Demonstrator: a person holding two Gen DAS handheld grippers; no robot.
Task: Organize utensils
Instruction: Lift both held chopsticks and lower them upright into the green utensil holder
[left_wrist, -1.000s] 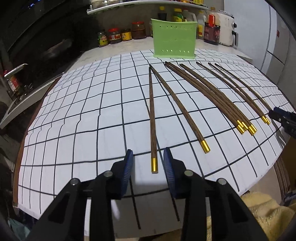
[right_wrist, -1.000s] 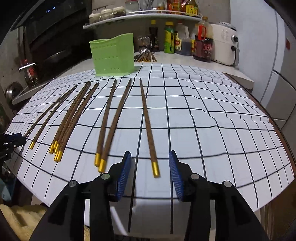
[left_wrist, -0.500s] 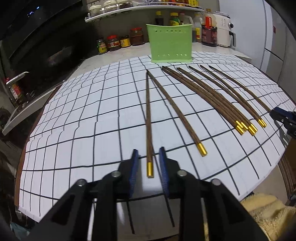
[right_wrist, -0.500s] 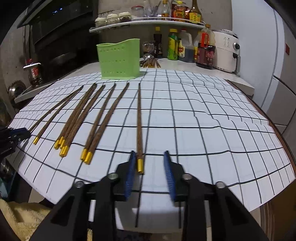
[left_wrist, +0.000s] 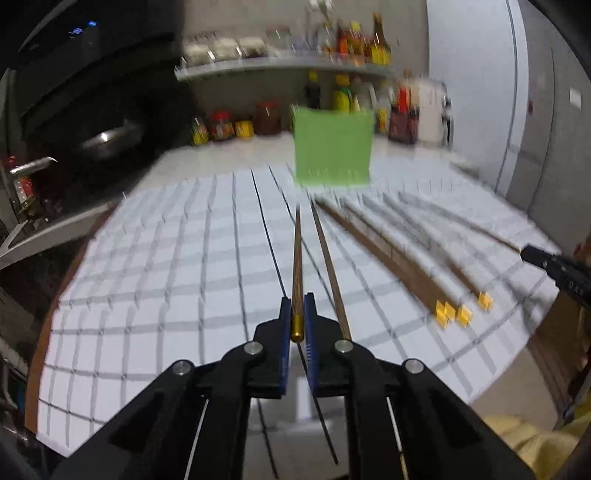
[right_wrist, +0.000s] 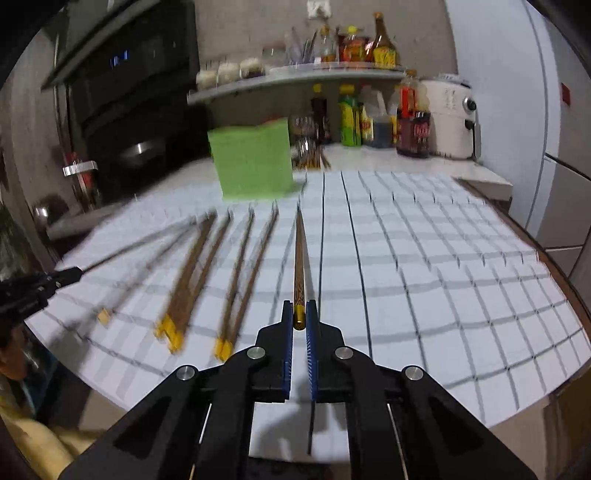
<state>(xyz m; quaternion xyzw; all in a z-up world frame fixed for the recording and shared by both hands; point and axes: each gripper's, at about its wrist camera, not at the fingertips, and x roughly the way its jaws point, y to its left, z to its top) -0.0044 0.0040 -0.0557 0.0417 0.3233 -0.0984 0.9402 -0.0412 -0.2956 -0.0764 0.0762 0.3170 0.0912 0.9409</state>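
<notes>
Several brown chopsticks with gold ends lie on a white gridded mat (left_wrist: 155, 266). My left gripper (left_wrist: 297, 310) is shut on the gold end of one chopstick (left_wrist: 297, 266), lifted and pointing toward the green utensil holder (left_wrist: 332, 147). Another chopstick (left_wrist: 328, 269) lies just to its right. My right gripper (right_wrist: 299, 314) is shut on the gold end of another chopstick (right_wrist: 299, 258), also lifted. The green holder shows in the right wrist view (right_wrist: 253, 162) at the mat's far edge. Each gripper's tip shows at the other view's edge.
The remaining chopsticks (right_wrist: 192, 280) lie in a row between the two grippers. Bottles and jars (right_wrist: 369, 122) and a white appliance (right_wrist: 450, 118) stand behind the mat. A stove area (left_wrist: 99, 140) is at the far left. The table's near edge is just below the grippers.
Both grippers have closed, each on a chopstick's gold end, and lifted them off the mat. The views are blurred by motion.
</notes>
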